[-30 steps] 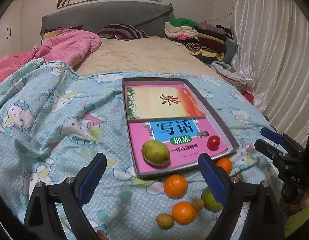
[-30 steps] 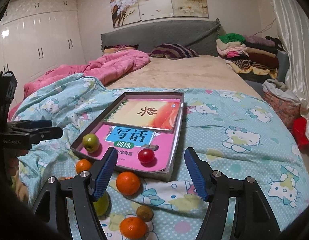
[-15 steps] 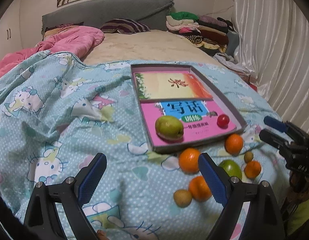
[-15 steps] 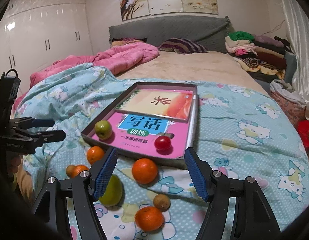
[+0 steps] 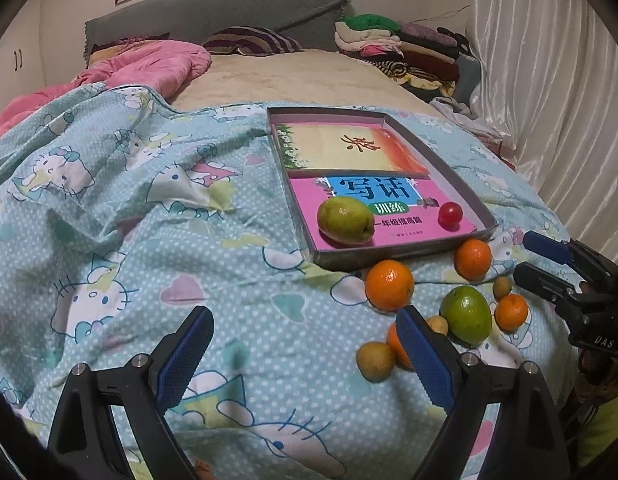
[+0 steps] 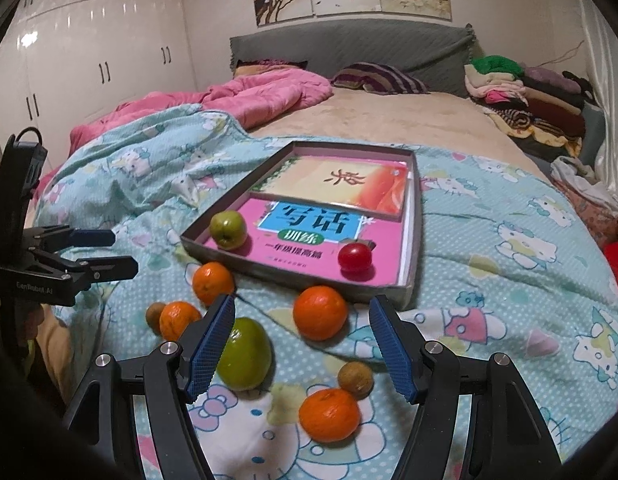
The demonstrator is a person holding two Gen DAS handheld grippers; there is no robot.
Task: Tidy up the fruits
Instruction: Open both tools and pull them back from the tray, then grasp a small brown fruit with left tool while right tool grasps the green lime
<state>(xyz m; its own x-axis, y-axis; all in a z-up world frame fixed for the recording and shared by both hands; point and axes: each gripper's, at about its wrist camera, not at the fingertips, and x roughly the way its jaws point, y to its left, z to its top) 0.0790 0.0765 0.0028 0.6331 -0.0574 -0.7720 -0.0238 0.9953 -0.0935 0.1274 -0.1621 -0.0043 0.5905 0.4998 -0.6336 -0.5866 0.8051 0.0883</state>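
Note:
A grey shallow box (image 6: pixel 413 276) lined with books lies on the blue quilt; it also shows in the left wrist view (image 5: pixel 465 194). Inside are a green apple (image 6: pixel 228 229) and a small red fruit (image 6: pixel 354 256). In front of it lie several oranges, among them one (image 6: pixel 319 312) between my right fingers' line, a large green fruit (image 6: pixel 245 354) and small brown fruits (image 6: pixel 355 379). My right gripper (image 6: pixel 302 351) is open and empty above them. My left gripper (image 5: pixel 305 358) is open and empty over bare quilt, left of the fruits (image 5: pixel 389 285).
A pink duvet (image 6: pixel 245 98) and striped pillow (image 6: pixel 379 79) lie at the bed's far end. Folded clothes (image 6: pixel 525 92) are stacked at the back right. White curtains (image 5: pixel 557 92) hang on the right; wardrobes (image 6: pixel 89 60) stand left.
Both grippers have pulled back and lifted away from the box. The left gripper has swung left, so the fruits now lie to its right. Both stayed open.

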